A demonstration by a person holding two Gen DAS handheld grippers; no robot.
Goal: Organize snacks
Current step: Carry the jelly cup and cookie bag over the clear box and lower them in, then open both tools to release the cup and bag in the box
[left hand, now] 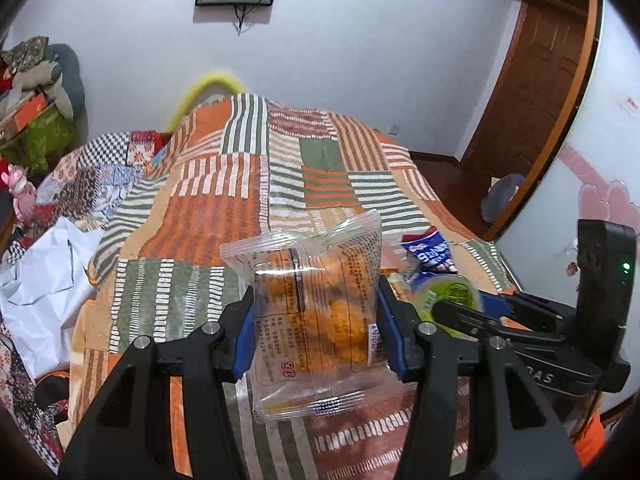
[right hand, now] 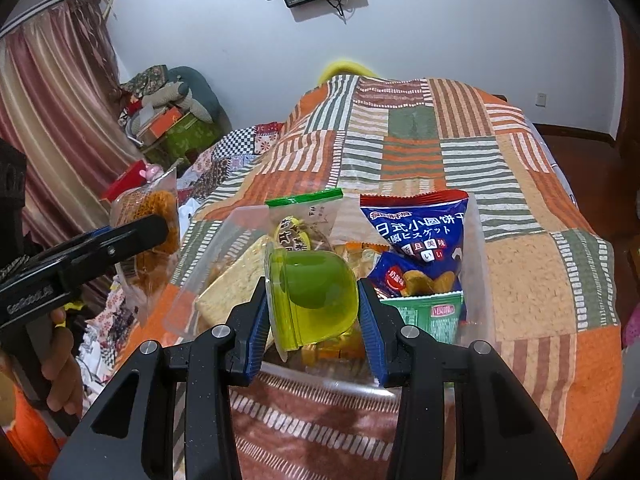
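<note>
Over the patchwork bedspread (right hand: 520,264): clear plastic bin (right hand: 476,248) sits on it, packed with snacks, blue biscuit bag (right hand: 420,228) upright at its right side; left gripper (left hand: 316,320) clamped on a clear pastry packet (left hand: 316,304), held above the bedspread left of the bin; right gripper (right hand: 314,312) pinching a green jelly cup (right hand: 316,292) tipped on its side, directly over the bin.

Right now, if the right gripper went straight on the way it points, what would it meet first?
Probably the snacks in the clear box. The right gripper, shut on a green jelly cup, points down over them; depth is unclear.
</note>
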